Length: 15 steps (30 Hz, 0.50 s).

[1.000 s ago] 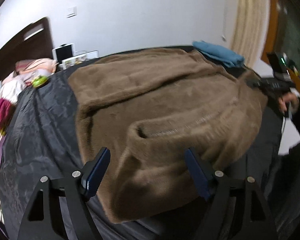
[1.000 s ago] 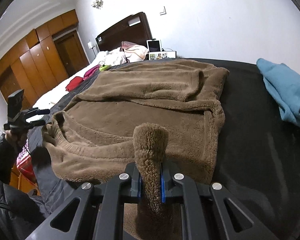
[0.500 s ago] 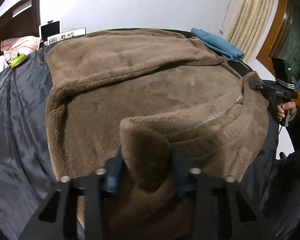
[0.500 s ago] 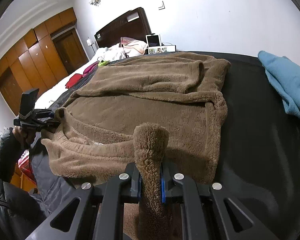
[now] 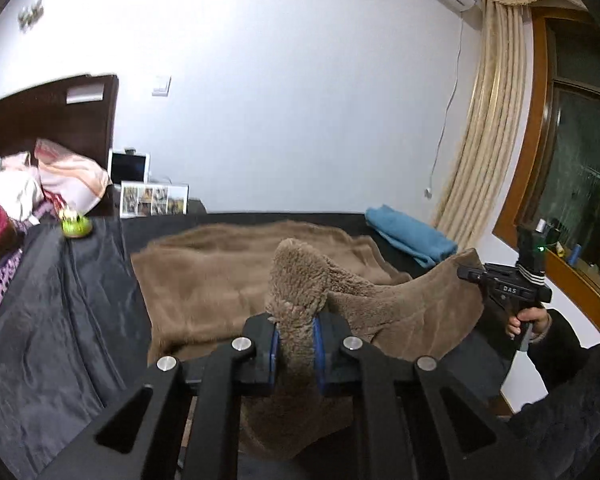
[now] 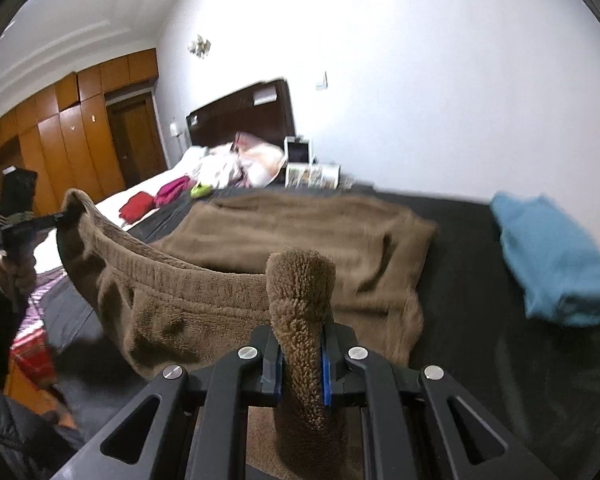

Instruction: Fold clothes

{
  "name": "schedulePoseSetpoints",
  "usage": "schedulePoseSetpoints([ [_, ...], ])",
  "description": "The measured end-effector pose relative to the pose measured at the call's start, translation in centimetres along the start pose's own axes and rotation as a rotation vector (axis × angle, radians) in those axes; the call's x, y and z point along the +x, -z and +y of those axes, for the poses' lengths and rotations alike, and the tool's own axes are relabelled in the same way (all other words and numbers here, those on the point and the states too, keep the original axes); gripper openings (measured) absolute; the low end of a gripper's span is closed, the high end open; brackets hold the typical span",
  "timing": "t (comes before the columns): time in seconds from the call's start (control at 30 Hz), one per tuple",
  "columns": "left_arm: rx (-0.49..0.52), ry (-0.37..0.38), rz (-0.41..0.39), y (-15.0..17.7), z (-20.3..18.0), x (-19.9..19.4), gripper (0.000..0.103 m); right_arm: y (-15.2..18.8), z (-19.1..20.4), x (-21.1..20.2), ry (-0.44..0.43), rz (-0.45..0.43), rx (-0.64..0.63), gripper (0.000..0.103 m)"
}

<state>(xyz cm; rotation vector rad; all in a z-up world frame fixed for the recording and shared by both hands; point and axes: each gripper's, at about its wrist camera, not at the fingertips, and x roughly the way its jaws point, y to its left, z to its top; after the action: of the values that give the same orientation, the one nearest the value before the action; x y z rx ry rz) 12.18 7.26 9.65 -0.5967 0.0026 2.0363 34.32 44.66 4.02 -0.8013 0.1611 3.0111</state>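
Left tool (image 5: 296, 344), right tool (image 6: 298, 356) each pinching brown fleece garment (image 5: 220, 276) edge, lifted between.

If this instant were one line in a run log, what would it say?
task: fold clothes | left gripper: shut on brown fleece garment | right gripper: shut on same garment | near edge lifted off dark bed cover
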Motion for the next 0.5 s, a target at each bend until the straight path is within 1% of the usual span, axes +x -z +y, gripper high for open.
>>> schedulePoseSetpoints([
  [0.23, -0.095, -0.028, 0.016, -0.2, 1.9, 1.5, 0.015, -1.3, 0.5, -0.1, 0.094, -0.052, -0.033, 0.014],
  [0.37, -0.136, -0.055, -0.015, -2.2, 2.8, 2.8, 0.015, -3.7, 0.8, 0.5, 0.141, -0.105, -0.046, 0.014],
  [0.5, -0.172, -0.082, -0.054, -5.0, 3.9, 4.0, 0.015, -7.1, 0.8, 1.6, 0.19, -0.173, -0.058, 0.014],
])
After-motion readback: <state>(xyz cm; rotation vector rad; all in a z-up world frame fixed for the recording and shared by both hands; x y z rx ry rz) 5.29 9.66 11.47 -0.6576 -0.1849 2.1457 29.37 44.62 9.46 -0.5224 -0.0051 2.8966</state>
